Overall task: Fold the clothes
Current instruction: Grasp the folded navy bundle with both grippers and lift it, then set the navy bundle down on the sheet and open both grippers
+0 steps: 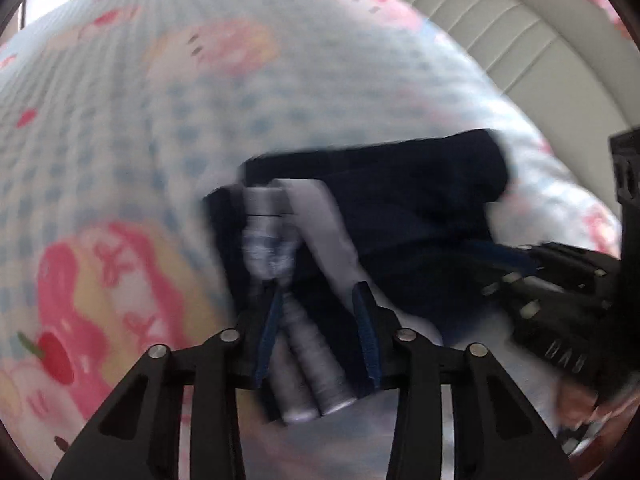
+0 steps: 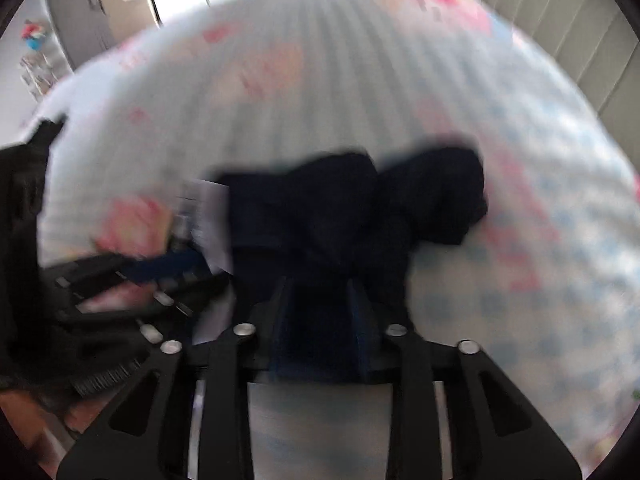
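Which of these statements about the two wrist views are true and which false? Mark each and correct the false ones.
1. The garment is dark navy. True.
2. It lies on a bare wooden table. False: it lies on a patterned bedsheet.
3. The right gripper has dark cloth between its fingers. True.
4. The garment's grey striped band is by the right gripper. False: it is at the left gripper.

Light: soft daylight, bright at top left.
Blur: heavy motion smear in both views.
Edges: fisheye bend, dark corners.
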The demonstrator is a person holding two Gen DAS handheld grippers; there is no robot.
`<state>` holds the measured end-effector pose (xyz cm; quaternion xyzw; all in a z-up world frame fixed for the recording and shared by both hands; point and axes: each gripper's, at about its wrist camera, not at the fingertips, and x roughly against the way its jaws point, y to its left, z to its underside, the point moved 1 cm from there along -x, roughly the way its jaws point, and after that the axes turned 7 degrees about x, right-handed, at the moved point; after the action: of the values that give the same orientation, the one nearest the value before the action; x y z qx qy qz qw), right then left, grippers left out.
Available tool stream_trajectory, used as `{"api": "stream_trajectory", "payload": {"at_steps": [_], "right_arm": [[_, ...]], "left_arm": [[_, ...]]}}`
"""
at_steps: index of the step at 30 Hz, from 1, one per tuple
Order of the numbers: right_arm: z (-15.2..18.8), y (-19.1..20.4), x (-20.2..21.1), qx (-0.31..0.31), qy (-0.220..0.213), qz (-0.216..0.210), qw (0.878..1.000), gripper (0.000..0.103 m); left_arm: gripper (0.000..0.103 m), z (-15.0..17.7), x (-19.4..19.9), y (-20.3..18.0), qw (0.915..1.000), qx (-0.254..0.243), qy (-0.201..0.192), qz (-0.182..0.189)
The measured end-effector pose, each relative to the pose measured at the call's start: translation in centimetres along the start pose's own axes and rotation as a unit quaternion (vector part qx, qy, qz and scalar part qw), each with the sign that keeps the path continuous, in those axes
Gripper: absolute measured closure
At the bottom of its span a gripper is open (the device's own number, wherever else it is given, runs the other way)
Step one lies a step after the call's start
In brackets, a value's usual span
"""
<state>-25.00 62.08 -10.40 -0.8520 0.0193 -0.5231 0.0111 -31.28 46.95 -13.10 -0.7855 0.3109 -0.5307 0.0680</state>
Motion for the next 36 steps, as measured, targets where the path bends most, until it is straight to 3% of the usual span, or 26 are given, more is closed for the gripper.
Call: {"api": "stream_trajectory", "payload": {"at_steps": [1, 3, 6, 7, 8, 10, 14, 17, 19, 24, 28, 30, 32, 36], "right_arm": [[0.3, -0.7, 0.0, -0.007, 0.0, -0.002, 1.0, 0.092], [0.2, -1.8, 1.0, -0.029, -0.008, -0.01, 0.999, 0.093], [0.0, -1.7, 3.4, -0.042, -0.036, 0.014, 0.998, 0.074], [0.0, -1.1, 4.0, -0.038, -0.046, 0.007, 0.998, 0.059], [0.0, -0.4, 4.7, -0.033, -0.055, 0.0, 0.998, 0.055], [0.1, 1.3, 5.0, -0.006, -0.056, -0.002, 0.998, 0.056], [0.9, 3.6, 2.8, 0.059, -0.008, 0.052, 0.997, 0.06], [2.0, 1.6, 2.3, 0.035, 0.0, 0.059, 0.998, 0.072], [2.2, 0.3, 3.4, 0.002, -0.016, 0.038, 0.999, 0.072], [1.8, 2.0, 5.7, 0.014, -0.041, 0.059, 0.997, 0.056], [1.6, 4.0, 7.9, 0.004, -0.056, 0.054, 0.997, 0.043], [1.0, 5.2, 8.7, 0.001, -0.062, 0.058, 0.996, 0.042], [-0.2, 6.7, 8.6, 0.0, -0.067, 0.058, 0.996, 0.032], [-1.0, 9.9, 8.9, -0.008, -0.072, 0.044, 0.996, 0.031]], "left_arm": [[0.074, 0.0, 0.1, 0.4, 1.0, 0.004, 0.002, -0.006], [0.068, -0.2, 1.3, 1.0, 0.9998, 0.014, -0.008, -0.014], [0.062, 0.2, 3.2, 0.8, 0.9994, 0.015, -0.019, 0.023], [0.061, 0.4, 3.6, 0.3, 0.9994, 0.006, -0.025, 0.024], [0.061, 0.6, 3.8, -0.2, 0.9994, -0.003, -0.027, 0.022], [0.061, 1.4, 3.2, -0.9, 0.9996, -0.023, -0.015, 0.007], [0.06, 2.6, 1.1, 0.3, 0.9977, -0.048, 0.011, -0.047], [0.06, 2.8, 2.0, 1.5, 0.9985, -0.041, 0.004, -0.037], [0.06, 2.8, 2.7, 1.4, 0.9986, -0.043, -0.006, -0.03], [0.059, 2.1, 4.3, 0.8, 0.9988, -0.029, -0.037, -0.011], [0.055, 0.9, 6.2, 1.9, 0.998, 0.004, -0.058, -0.025], [0.046, 0.5, 8.0, 2.6, 0.9968, 0.016, -0.07, -0.036], [0.04, 0.5, 10.3, 4.1, 0.9951, 0.026, -0.082, -0.048], [0.031, 0.6, 14.4, 7.5, 0.9905, 0.047, -0.103, -0.078]]}}
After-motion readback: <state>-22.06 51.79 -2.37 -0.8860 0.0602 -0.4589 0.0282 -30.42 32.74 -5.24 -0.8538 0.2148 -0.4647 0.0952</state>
